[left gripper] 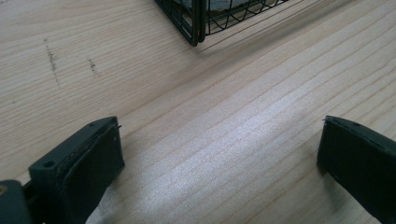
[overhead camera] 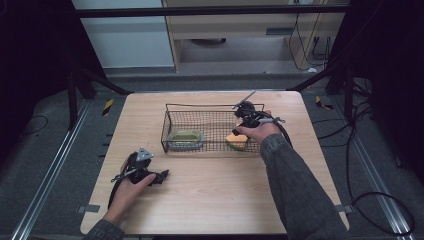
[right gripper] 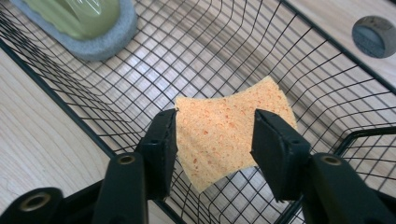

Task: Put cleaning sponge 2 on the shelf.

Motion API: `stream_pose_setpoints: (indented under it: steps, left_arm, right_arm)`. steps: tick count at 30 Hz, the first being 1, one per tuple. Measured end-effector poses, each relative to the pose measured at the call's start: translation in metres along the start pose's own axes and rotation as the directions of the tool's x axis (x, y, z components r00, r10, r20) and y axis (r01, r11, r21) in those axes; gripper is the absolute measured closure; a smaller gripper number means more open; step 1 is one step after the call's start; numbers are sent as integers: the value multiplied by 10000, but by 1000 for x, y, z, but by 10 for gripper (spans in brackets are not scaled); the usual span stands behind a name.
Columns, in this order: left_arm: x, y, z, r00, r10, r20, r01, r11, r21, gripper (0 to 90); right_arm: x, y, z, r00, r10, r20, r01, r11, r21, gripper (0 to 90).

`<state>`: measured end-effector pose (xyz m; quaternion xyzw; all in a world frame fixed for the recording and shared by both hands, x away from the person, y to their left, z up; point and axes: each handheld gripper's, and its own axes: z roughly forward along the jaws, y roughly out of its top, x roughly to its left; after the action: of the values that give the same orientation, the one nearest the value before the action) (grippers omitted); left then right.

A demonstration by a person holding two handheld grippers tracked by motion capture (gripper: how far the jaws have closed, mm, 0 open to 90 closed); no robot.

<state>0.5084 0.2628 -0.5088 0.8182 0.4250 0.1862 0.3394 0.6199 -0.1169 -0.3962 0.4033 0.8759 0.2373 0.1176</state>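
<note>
Porous orange sponge (rough), black wire basket, matt wooden table.

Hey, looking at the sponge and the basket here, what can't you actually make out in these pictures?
- Sponge, right gripper view: its side edges are covered by the right gripper's jaws, so whether they press it is unclear.
- Sponge, high view: partly hidden by the hand and basket wire.
- Green sponge: cut off by the top edge.
- Basket, left gripper view: just a corner, the rest cut off.

no readable text, labels or numbers anywhere
</note>
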Motion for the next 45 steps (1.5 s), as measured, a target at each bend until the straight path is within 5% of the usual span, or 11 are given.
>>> stream_pose_setpoints:
  steps: [16,27,45]
  left_arm:
    - [0,0,0,10000,46,-8,-46,10000,43,0]
    - [0,0,0,10000,44,-14,-44,10000,42,0]
    - [0,0,0,10000,43,-13,-43,10000,46,0]
  right_arm:
    - [-3,-25,-23,9964,620,583,-533,9887,-1404,92]
    - [-9,-50,-52,9894,864,1164,-565,9693,-2393,89]
    - [-33,-141,-66,9762,1549,1515,-1002,9427,-3183,113]
